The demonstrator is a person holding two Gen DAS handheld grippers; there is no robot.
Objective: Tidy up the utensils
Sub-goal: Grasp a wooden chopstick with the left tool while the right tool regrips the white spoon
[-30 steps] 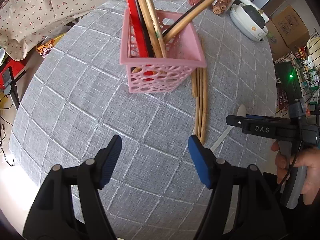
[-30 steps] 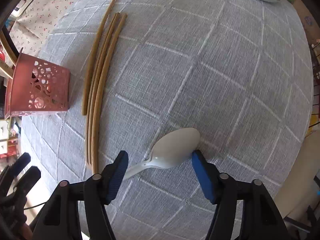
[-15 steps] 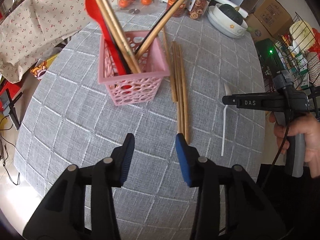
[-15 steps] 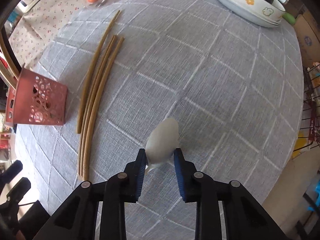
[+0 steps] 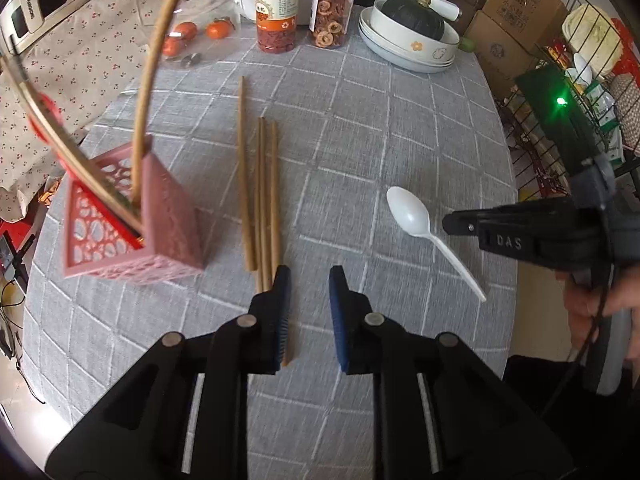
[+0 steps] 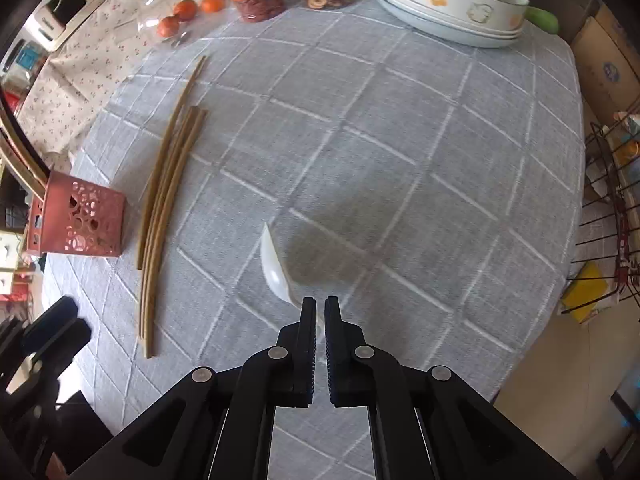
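Several brown chopsticks lie side by side on the grey checked tablecloth. Their near ends run under the left finger of my left gripper, whose jaws are closing with only cloth showing between the blue pads. A pink openwork basket with chopsticks and a red spoon stands to the left. My right gripper is shut on the neck of the white plastic spoon, which is tilted on edge above its shadow. In the left wrist view the spoon hangs at the right gripper.
Two jars, small oranges and stacked white plates with a dark squash line the far edge. A floral cloth lies at the left. A wire rack and cardboard boxes stand beyond the right edge.
My right gripper closed on the spoon and raised it, turning it on edge. My left gripper narrowed and moved right, from in front of the basket to the chopsticks' near ends.
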